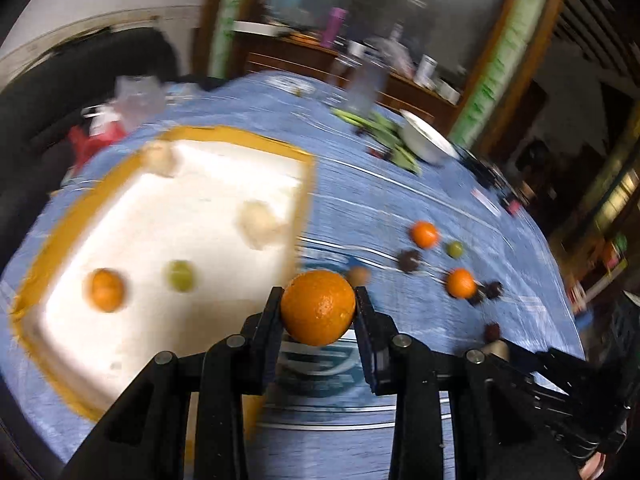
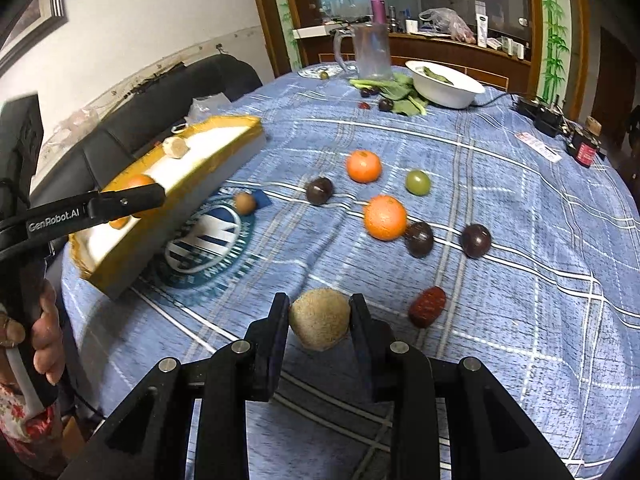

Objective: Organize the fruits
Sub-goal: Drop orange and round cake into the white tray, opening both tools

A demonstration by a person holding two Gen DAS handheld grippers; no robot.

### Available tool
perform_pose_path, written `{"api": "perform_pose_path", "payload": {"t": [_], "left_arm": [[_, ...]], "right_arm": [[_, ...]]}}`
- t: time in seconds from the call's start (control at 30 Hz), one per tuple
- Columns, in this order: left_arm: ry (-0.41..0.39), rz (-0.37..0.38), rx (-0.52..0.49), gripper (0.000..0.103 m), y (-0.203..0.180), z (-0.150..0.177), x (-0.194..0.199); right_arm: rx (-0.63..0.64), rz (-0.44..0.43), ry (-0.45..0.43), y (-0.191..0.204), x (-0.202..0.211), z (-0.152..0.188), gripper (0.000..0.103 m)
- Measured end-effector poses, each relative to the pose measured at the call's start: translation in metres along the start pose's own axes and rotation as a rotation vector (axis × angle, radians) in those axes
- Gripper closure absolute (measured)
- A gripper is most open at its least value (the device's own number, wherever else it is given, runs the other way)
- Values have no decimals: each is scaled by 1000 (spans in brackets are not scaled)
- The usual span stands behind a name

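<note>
My left gripper [image 1: 318, 300] is shut on an orange [image 1: 318, 307], held above the blue tablecloth next to the right edge of the white tray with a yellow rim [image 1: 224, 134]. The tray holds an orange [image 1: 106, 290], a green fruit [image 1: 180, 276] and two pale fruits [image 1: 258, 222]. My right gripper [image 2: 320, 308] is shut on a rough tan fruit [image 2: 320, 318] near the table's front. The left gripper [image 2: 120, 204] shows in the right wrist view, over the tray [image 2: 240, 144]. Loose on the cloth lie two oranges [image 2: 385, 217], a green fruit [image 2: 418, 182], dark purple fruits [image 2: 475, 240] and a red date [image 2: 427, 306].
A white bowl [image 2: 448, 84] with greens, a clear jug [image 2: 370, 52] and leafy greens [image 2: 400, 92] stand at the far side. Black devices and cables [image 2: 544, 118] lie at the far right. A black sofa [image 2: 152, 120] runs behind the tray. A small brown fruit [image 2: 244, 203] lies by the tray.
</note>
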State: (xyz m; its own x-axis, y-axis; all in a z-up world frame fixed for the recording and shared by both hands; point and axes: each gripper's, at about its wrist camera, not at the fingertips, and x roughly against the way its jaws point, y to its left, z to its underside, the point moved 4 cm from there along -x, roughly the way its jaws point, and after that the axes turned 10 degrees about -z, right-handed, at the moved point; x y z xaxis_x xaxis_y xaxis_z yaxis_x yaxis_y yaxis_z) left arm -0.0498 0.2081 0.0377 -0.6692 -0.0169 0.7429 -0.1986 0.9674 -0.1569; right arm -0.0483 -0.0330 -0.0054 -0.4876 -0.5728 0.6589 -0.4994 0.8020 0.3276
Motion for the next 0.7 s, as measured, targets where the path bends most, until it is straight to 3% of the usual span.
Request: {"api": "perform_pose_path", "payload": {"t": [0.23, 0.4, 0.7], "left_arm": [[-2, -132, 106, 70, 64, 1, -3], [-3, -221, 99, 70, 89, 7, -5], [44, -203, 46, 70, 93, 19, -18]], "right_arm": [[43, -85, 15, 46, -17, -23, 70], [102, -153, 24, 91, -37, -52, 70], [204, -175, 111, 152, -111, -87, 69]]}}
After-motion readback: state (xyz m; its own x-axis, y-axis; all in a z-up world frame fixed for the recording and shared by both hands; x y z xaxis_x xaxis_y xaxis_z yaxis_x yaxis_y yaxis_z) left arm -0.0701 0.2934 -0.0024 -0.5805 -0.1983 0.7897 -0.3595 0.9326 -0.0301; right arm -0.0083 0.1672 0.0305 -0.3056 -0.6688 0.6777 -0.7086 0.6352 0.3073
